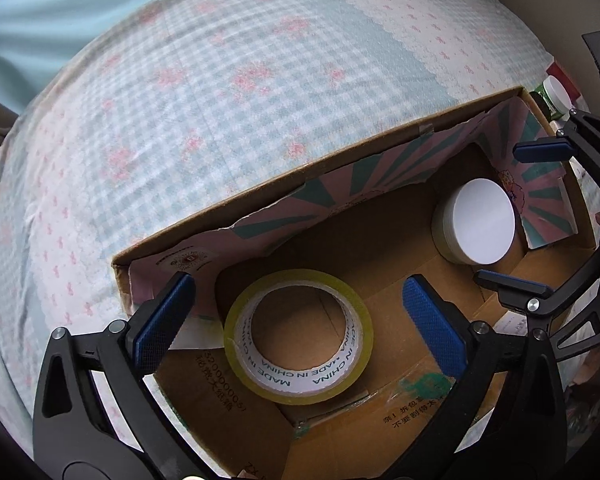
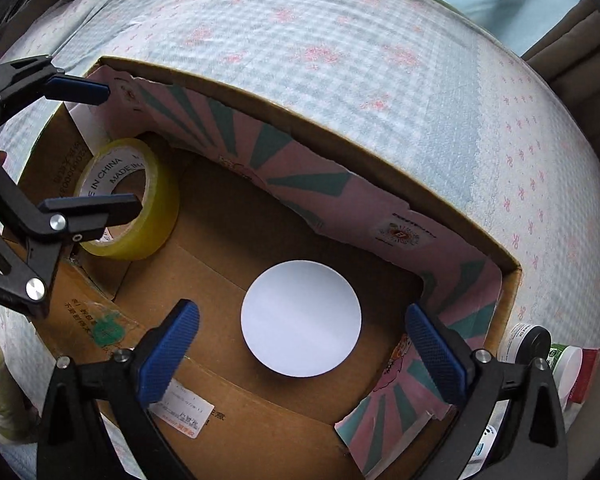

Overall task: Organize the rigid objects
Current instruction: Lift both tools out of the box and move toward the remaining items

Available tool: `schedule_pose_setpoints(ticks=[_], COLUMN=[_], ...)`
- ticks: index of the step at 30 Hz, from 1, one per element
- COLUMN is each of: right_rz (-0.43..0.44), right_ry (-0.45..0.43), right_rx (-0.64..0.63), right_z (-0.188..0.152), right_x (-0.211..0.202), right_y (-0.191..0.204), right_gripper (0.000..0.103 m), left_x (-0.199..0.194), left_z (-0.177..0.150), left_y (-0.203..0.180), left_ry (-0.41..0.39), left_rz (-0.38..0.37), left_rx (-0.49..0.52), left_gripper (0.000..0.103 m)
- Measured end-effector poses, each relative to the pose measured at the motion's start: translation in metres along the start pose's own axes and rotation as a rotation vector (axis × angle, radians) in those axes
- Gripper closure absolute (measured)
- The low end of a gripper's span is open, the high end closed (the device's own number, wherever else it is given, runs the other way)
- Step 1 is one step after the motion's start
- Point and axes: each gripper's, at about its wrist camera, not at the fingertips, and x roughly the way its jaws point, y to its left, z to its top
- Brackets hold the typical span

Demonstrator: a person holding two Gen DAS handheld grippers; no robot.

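Your left gripper [image 1: 298,322] hangs over the cardboard box [image 1: 300,164], jaws spread wide either side of the tape roll [image 1: 299,336] without touching it. The roll lies flat on the box floor, its core axis pointing straight up, yellowish glossy film around a printed white core. Your right gripper [image 2: 302,344] likewise stands spread, clear of the round white tin [image 2: 301,318], which rests lid-up on the floor near the box's other end; its smooth disc hides the body beneath. The torn pink-and-green lining [image 2: 300,168] covers the far wall. Bottles [image 2: 566,360] outside the box are cut off. A checked bedsheet [image 1: 180,100] lies beneath.
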Motion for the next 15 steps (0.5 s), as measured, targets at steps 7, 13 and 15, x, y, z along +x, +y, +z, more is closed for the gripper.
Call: schedule_pose_setpoints(ticks=[7, 13, 15], right_rz=[-0.015, -0.028, -0.034], right_ry=[0.005, -0.007, -0.019], right_rx=[0.022, 0.02, 0.023], right_z=[-0.003, -0.003, -0.003], right_x=[-0.002, -0.014, -0.023], right_y=[-0.006, -0.004, -0.003], right_gripper=[0.0, 0.0, 0.0], left_x=[-0.009, -0.029, -0.04], left_z=[-0.001, -0.007, -0.01], left_y=[0.001, 0.001, 0.002], left_ry=[-0.007, -0.021, -0.034], left_rz=[0.007, 0.022, 0.034], left_rx=[0.002, -0.012, -0.016], left_gripper=[0.0, 0.0, 0.0])
